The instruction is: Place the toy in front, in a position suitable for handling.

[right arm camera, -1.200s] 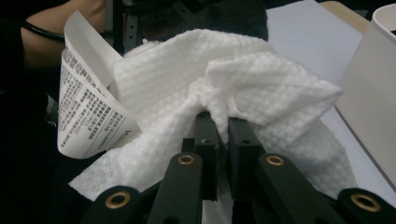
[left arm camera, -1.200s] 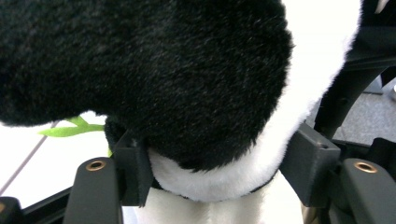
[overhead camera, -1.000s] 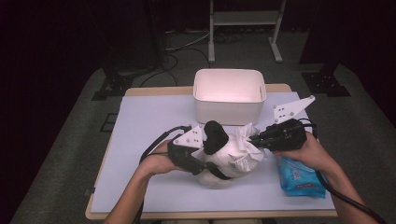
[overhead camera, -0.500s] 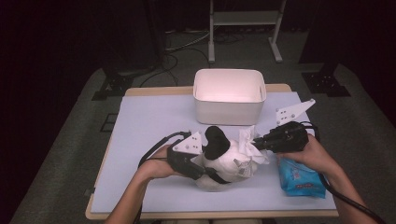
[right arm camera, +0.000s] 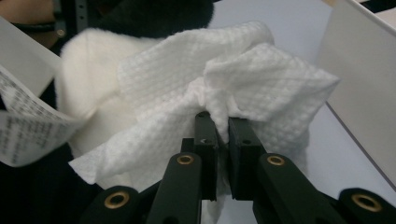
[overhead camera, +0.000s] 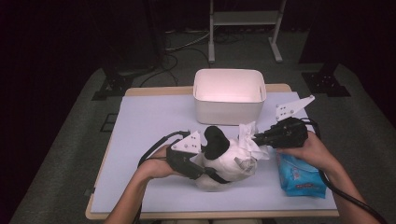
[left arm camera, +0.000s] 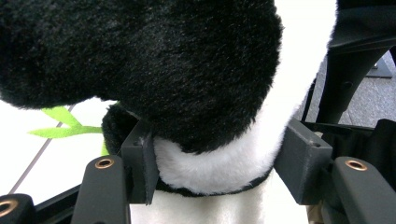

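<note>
Two grippers, both of them busy. My left gripper (overhead camera: 198, 161) clamps a plush panda (overhead camera: 224, 161) — its white-and-black fur is pressed between my two pads (left arm camera: 140, 170), the toy lying on the table (overhead camera: 149, 121) right ahead of the jaws. My right gripper (overhead camera: 261, 138) is pinched tight on a white wipe (right arm camera: 205, 98), the cloth bunched just past my fingertips against the panda's white fur. Beyond that wipe stands a white bin (overhead camera: 229, 95); under my right hand lies a blue wipes pack (overhead camera: 299, 177).
</note>
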